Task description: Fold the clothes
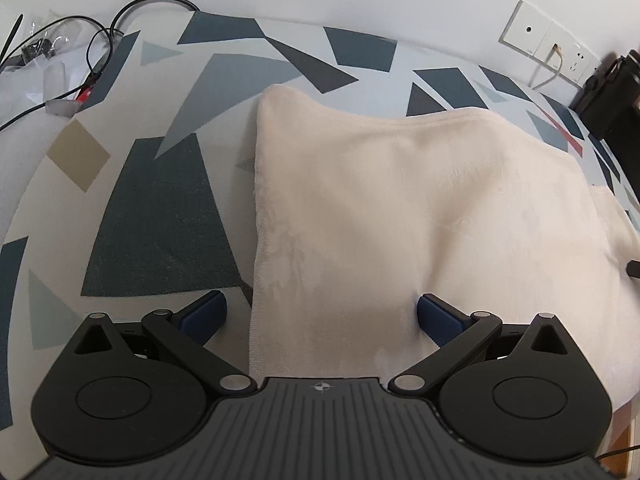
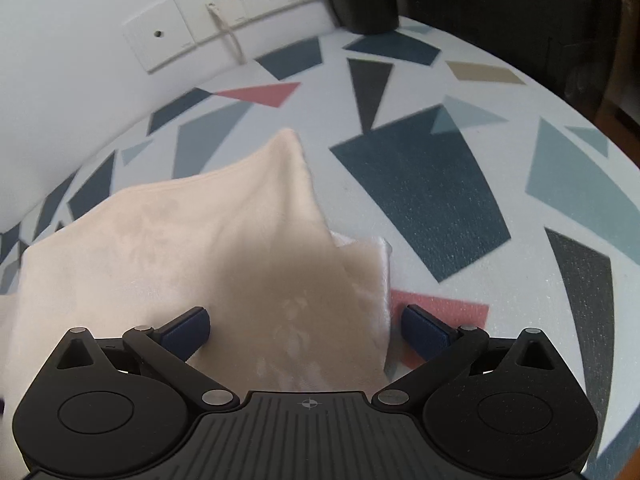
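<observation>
Additionally, left view only: black cables (image 1: pixel 100 44); both views: cream cloth (image 1: pixel 400 208) (image 2: pixel 200 248), left gripper (image 1: pixel 322 314) and right gripper (image 2: pixel 306 330) spread wide, holding nothing.

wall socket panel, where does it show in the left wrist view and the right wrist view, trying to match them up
Left wrist view: the wall socket panel sits at the upper right, on the white wall beyond the patterned table.
Right wrist view: the same panel runs along the upper left, with a pale cable hanging from it.
Shared landmark: the cream cloth, lying just in front of both grippers.
</observation>
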`<state>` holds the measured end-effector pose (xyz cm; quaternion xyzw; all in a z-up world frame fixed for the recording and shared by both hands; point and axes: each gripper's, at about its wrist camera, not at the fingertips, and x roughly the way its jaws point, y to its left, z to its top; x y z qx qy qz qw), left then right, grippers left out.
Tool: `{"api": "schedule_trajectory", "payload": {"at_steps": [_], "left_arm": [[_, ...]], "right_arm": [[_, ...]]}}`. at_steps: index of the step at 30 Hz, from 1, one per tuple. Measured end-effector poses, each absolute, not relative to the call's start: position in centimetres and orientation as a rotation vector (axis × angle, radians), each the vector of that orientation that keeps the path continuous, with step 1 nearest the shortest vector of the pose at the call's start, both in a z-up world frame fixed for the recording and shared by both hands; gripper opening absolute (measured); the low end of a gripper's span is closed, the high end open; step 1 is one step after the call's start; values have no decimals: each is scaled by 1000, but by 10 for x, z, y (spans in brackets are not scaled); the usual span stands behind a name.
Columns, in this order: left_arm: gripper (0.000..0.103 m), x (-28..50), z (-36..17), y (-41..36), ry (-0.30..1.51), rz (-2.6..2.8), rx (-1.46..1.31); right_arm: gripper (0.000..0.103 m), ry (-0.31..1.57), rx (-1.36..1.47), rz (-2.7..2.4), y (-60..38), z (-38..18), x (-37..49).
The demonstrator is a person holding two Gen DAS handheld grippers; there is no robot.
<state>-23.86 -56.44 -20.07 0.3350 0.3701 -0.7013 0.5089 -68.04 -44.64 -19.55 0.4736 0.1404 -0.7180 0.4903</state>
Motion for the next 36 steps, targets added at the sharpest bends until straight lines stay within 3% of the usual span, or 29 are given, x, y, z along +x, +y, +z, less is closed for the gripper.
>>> {"api": "schedule_trajectory", "payload": {"at_steps": [13,23,36], "left_arm": [[103,-253,-203,-568,837,-1680,760],[103,-255,-205,-547,781,-1685,739],[101,-296,-204,-551,856,-1833,830]], "right_arm": [[102,557,1012,-1663,-465,-197,-647],[102,517,969,-1688,-457,-201,-648],[102,521,987,-1638,-463,-200,-644]]}}
